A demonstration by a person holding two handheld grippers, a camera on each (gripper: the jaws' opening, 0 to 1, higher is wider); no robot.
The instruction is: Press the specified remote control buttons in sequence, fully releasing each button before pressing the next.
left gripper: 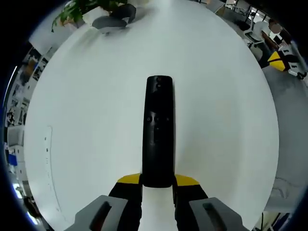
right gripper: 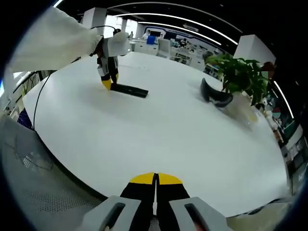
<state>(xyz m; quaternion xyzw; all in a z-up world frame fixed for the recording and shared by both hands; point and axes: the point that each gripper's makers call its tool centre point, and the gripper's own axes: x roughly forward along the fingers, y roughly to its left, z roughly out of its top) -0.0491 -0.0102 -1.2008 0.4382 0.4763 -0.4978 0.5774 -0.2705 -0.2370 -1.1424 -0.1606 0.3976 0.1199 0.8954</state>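
A long black remote control [left gripper: 159,127] lies on the white round table [left gripper: 86,110], its near end between the yellow-tipped jaws of my left gripper [left gripper: 158,182], which is shut on it. In the right gripper view the same remote [right gripper: 129,90] lies far across the table [right gripper: 159,134], with the left gripper [right gripper: 109,83] standing over its end, held by a gloved hand with a white sleeve [right gripper: 53,41]. My right gripper [right gripper: 156,179] hovers at the near table edge, its jaws shut together with nothing between them.
A dark grey curved headset-like object [left gripper: 114,20] [right gripper: 214,96] lies near a potted green plant [left gripper: 77,9] [right gripper: 240,74] at the table's far side. A thin cable [right gripper: 36,108] runs along the left edge. Office desks and chairs [left gripper: 264,38] stand beyond.
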